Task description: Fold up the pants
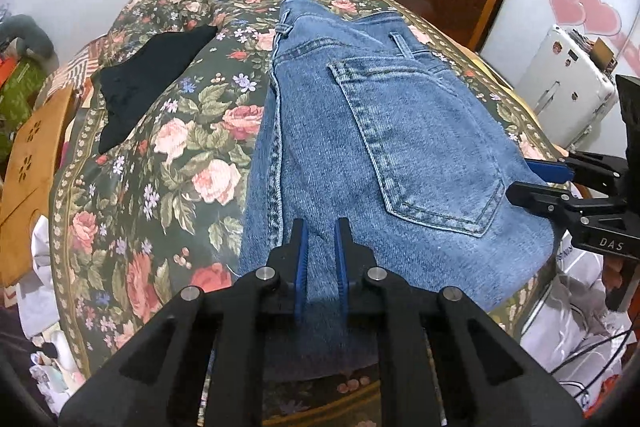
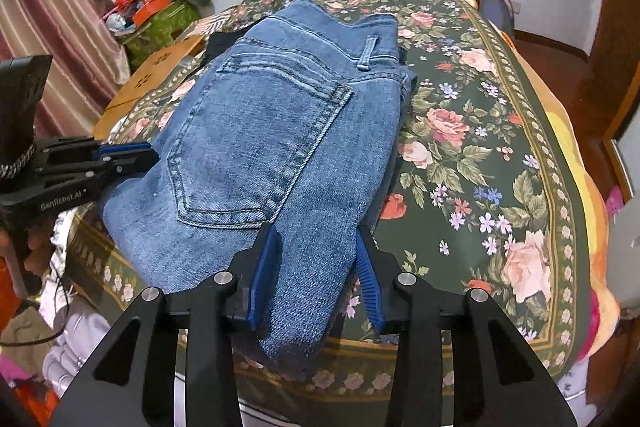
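The left gripper (image 1: pixel 320 251) sits at the near edge of the blue jeans (image 1: pixel 360 147), its blue-padded fingers (image 1: pixel 301 267) parted only a little with denim lying between them; whether the pads actually pinch the cloth, I cannot tell. The right gripper (image 2: pixel 316 267) stands spread wide, its fingers (image 2: pixel 266 267) on either side of the near end of the jeans (image 2: pixel 272 147), the cloth running between them without being squeezed.

From the right wrist view, the left gripper (image 2: pixel 120 157) reaches in from the left side, its tips touching the left edge of the folded denim. From the left wrist view, the right gripper (image 1: pixel 560 183) comes in at the right edge of the pants.

The jeans lie folded lengthwise on the floral bedspread (image 1: pixel 168 155), back pocket (image 1: pixel 416 143) upward, waistband at the far end. To the far left of them a black garment (image 1: pixel 148 75) rests on the same bedspread, well apart. A wooden stool (image 1: pixel 28 187) stands off the bed's left side, and a white suitcase (image 1: pixel 568 91) stands to the right near the wall.
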Demonstrator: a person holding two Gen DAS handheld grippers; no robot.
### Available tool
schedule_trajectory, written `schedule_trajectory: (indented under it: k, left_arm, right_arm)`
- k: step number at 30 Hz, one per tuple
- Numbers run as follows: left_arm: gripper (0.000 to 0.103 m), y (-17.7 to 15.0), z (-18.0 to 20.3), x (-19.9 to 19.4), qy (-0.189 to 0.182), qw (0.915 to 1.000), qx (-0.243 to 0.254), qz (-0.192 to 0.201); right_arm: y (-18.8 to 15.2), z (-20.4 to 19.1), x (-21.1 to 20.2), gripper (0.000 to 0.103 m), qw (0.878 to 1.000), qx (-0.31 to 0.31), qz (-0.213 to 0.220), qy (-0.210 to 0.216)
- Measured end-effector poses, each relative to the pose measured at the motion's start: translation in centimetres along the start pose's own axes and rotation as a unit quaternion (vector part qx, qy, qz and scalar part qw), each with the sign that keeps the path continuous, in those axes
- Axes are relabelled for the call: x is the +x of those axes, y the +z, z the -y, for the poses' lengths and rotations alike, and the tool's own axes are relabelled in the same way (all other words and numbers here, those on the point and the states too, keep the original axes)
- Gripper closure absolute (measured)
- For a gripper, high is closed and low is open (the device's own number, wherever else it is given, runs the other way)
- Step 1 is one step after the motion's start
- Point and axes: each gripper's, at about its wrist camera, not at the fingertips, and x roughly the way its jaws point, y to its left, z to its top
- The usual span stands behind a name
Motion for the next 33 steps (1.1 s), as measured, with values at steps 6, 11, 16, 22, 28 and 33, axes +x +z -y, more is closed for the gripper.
schedule_trajectory:
  k: [6, 11, 16, 22, 28, 33]
  left_arm:
    - [0.076, 4.8, -1.2, -2.7, 0.054, 0.9967, 0.012, 0.059]
    - [0.057, 10.4, -3.1, -1.8, 0.020, 0.9957, -0.028, 0.086]
    - [0.067, 14.7, -2.7, 2.4, -0.009, 0.9976, 0.002, 0.068]
    - [0.076, 16.0, -1.6, 7.3, -0.049, 0.9981, 0.028, 0.025]
    - [0.076, 15.4, -1.5, 9.0, -0.022, 0.9978, 0.049, 0.037]
    - [0.077, 15.4, -2.2, 10.8, -0.025, 0.9989, 0.033, 0.021]
  right_arm:
    - [3.5, 1.2, -1.9, 0.055, 0.998, -0.026, 0.036, -0.035]
    - [7.2, 3.8, -1.3, 0.050, 0.996, 0.003, 0.076, -0.036]
    - [10.1, 5.6, 2.0, 0.050, 0.996, 0.016, 0.078, -0.031]
    - [13.0, 7.4, 7.8, 0.068, 0.998, 0.043, 0.045, 0.004]
    - [13.5, 7.6, 10.0, 0.089, 0.996, 0.044, 0.059, 0.053]
    - [14.0, 7.5, 9.7, 0.092, 0.997, 0.025, 0.076, 0.010]
